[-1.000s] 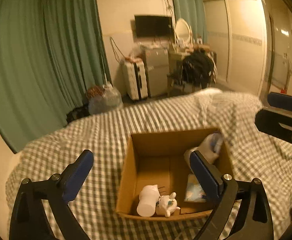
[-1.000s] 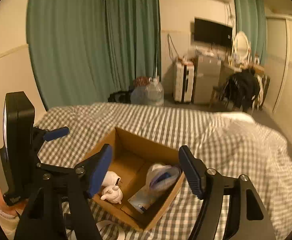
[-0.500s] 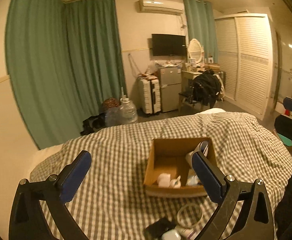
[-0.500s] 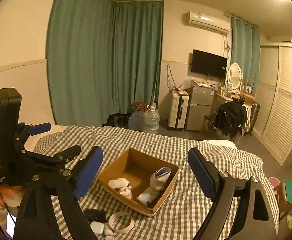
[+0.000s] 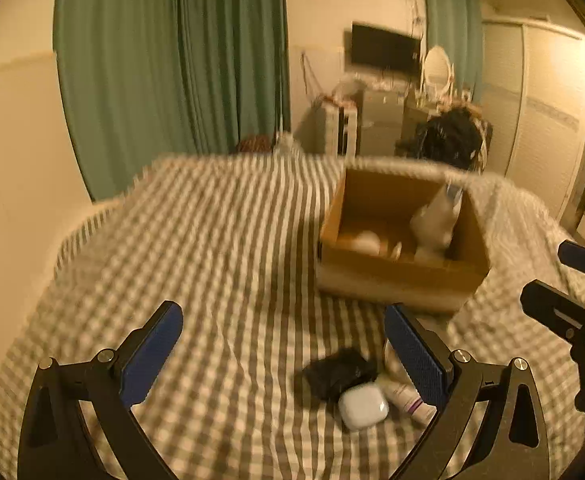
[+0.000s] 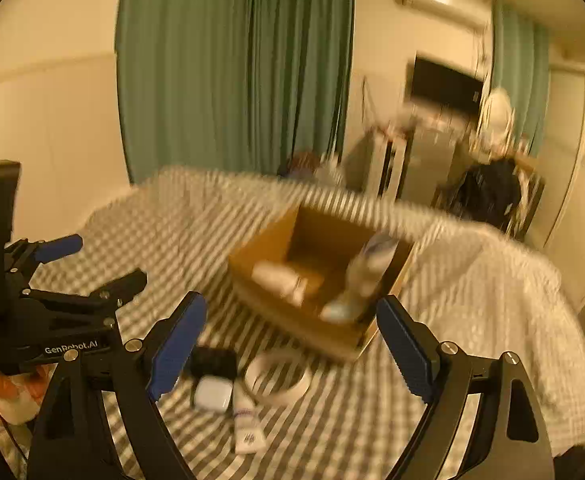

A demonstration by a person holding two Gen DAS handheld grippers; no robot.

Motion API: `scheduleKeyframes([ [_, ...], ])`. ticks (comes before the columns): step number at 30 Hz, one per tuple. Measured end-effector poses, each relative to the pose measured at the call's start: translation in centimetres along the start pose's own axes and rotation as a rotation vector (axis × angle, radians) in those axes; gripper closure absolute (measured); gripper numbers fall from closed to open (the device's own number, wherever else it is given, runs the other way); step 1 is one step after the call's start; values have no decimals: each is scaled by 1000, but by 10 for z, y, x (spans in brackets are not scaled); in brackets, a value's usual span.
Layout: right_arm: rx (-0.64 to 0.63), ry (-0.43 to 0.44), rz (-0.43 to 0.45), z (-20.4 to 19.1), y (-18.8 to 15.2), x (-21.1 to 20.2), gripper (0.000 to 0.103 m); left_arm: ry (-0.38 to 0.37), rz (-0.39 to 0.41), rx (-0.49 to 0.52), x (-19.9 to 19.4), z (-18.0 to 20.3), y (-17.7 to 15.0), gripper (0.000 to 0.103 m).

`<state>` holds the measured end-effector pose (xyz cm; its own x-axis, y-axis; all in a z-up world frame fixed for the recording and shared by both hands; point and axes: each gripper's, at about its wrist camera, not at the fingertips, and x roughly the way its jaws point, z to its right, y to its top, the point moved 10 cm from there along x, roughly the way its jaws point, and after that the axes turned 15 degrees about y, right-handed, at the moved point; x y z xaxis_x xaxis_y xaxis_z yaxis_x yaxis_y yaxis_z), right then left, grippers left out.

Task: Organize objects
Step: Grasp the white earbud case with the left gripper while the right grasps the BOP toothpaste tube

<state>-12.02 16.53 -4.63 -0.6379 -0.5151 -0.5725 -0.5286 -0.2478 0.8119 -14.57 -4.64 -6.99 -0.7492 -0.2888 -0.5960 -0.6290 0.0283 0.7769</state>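
Loose items w/ the open brown cardboard box (image 5: 402, 264) are the job: in the left wrist view the box sits on the grey-and-white checked bedspread (image 5: 212, 248), right of centre, already holding a pale bottle w/ a blue top (image 5: 438, 216) leaning in its right corner and a small white rounded thing (image 5: 366, 242) at the bottom. Near side of the box, just beside each other on the cloth: a black soft pouch (image 5: 338, 370), a white rounded-square earbud case (image 5: 363, 406) and a white tube w/ purple print (image 5: 406, 398). Left gripper (image 5: 282, 350) has its blue-padded fingers wide apart, nothing between them. Frame is blurred, so fine detail is unsure. Right wrist view: same box (image 6: 312, 312), same cluster, plus a white tape ring (image 6: 278, 376) lying flat just beside the box's front wall. Right gripper (image 6: 288, 340) fingers also spread, holding nothing; the left gripper's body shows at far left. Risks, as I judge them: items lie so tight that closing on the case may nudge the tube or pinch pouch fabric; soft bedding gives way, so a flat thing like the ring could sink and slip out; both grippers heading for one cluster might collide; a drop could topple the leaning bottle.
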Motion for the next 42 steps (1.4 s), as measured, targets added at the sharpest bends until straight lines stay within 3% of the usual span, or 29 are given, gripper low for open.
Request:
scheduleKeyframes([
  [4,53,26,-78,9,-42,33,16,26,-85,47,33,12,-47,0],
  [7,99,49,-142,14,-74,53,16,1,-159,68,47,22,-77,0],
  [10,142,69,-228,18,-105,76,16,-6,-183,117,52,31,-97,0],
  [16,159,112,-319,13,-131,100,33,-39,-216,160,62,43,-112,0],
  [18,151,136,-352,9,-137,109,47,-42,-222,177,62,46,-114,0],
  [20,150,168,-379,5,-141,117,53,-53,-245,206,65,49,-119,0],
  [24,170,215,-444,3,-155,133,59,-50,-265,223,69,48,-123,0],
  [25,176,225,-450,3,-157,135,61,-45,-266,231,70,48,-123,0],
  [27,175,245,-462,0,-161,137,75,-41,-268,240,71,49,-126,0],
  [32,160,245,-458,-3,-161,133,76,-60,-271,216,73,49,-128,0],
  [37,110,210,-353,0,-140,99,78,-123,-276,193,66,63,-129,0],
  [38,93,184,-325,3,-134,91,100,-139,-283,190,66,69,-129,0],
  [42,96,137,-292,20,-126,80,103,-193,-315,198,69,92,-135,0],
])
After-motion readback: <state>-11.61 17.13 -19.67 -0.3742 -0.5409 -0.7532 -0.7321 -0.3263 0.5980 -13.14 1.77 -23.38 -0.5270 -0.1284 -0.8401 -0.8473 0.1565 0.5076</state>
